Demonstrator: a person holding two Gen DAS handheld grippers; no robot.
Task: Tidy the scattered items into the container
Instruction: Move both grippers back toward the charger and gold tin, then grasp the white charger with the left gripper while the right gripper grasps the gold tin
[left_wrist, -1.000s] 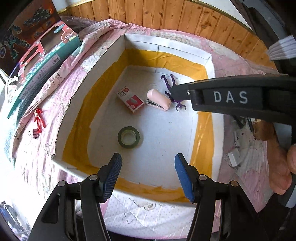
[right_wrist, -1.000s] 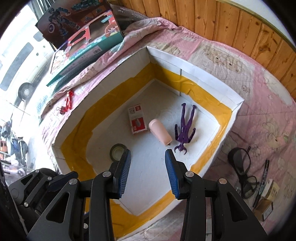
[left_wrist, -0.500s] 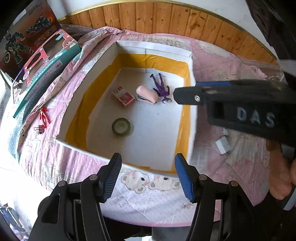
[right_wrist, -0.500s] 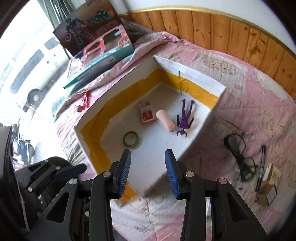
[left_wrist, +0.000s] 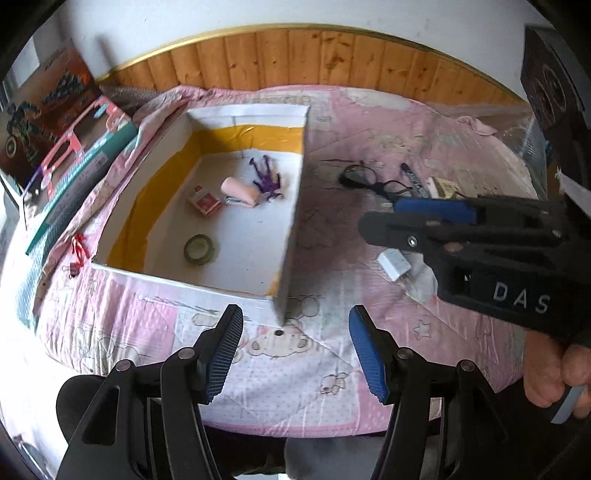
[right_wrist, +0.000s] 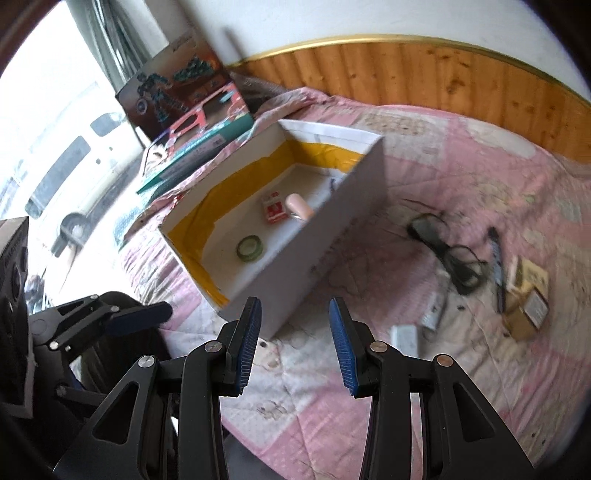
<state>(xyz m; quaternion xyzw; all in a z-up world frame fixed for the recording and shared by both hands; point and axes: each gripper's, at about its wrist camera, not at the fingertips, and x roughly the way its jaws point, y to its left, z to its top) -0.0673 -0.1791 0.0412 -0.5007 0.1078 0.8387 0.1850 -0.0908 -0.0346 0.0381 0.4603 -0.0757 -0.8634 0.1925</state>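
We're between picks: both the left hand-held gripper (left_wrist: 295, 349) and right hand-held gripper (right_wrist: 294, 345) spread and empty, box (right_wrist: 295, 258) just ahead-left of the right one, glasses (right_wrist: 447, 251) and charger (right_wrist: 404, 338) ahead-right on the bed, so next reach for one.

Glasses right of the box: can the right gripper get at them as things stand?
Probably yes. The glasses lie in the open on the quilt, nothing on top, and the right gripper is open and empty; only a pen lies close beside.
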